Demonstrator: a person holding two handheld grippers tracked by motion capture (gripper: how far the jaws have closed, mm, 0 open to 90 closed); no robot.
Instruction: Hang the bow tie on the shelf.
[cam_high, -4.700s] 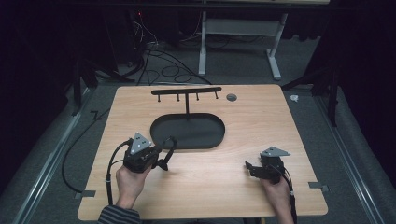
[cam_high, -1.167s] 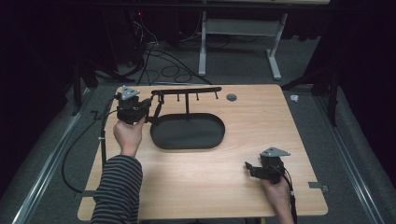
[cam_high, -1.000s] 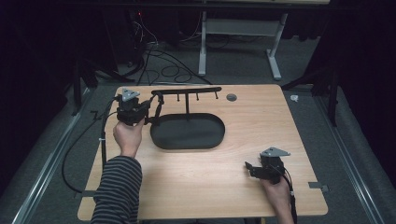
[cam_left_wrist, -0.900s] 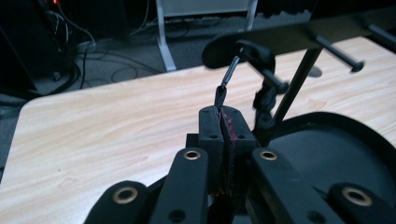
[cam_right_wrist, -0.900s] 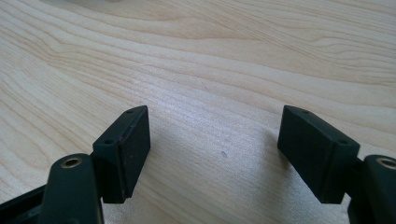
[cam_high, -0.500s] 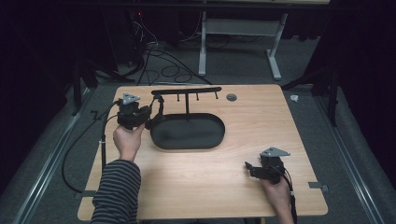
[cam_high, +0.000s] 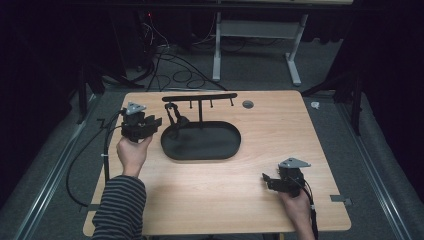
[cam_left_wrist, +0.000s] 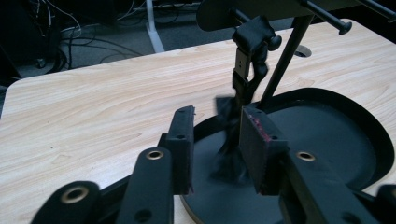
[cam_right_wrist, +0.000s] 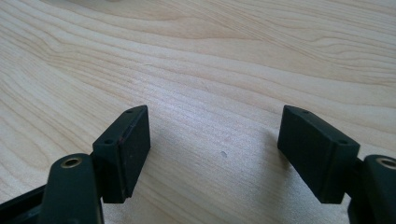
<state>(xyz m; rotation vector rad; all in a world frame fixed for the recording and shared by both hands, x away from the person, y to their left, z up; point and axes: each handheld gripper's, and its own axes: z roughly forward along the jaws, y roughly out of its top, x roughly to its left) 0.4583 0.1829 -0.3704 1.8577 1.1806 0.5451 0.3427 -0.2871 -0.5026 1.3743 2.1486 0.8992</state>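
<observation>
High view: left hand-held gripper (cam_high: 156, 122), jaws parted and empty, faces dark strap (cam_left_wrist: 248, 70) hung ahead on rack (cam_high: 200, 97); right hand-held gripper (cam_high: 267, 179) wide open, idle.

A grey-and-black striped sleeve (cam_high: 119, 207) covers the left forearm. Both grippers, left gripper (cam_high: 152, 122) and right gripper (cam_high: 268, 178), are black, each topped by a grey three-cornered plate, with brass-ringed screw holes and trailing black cables

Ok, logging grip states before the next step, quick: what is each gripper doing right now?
Left gripper: open, holding nothing, jaws either side of the black strap hanging from the rack.
Right gripper: open wide, empty.
</observation>
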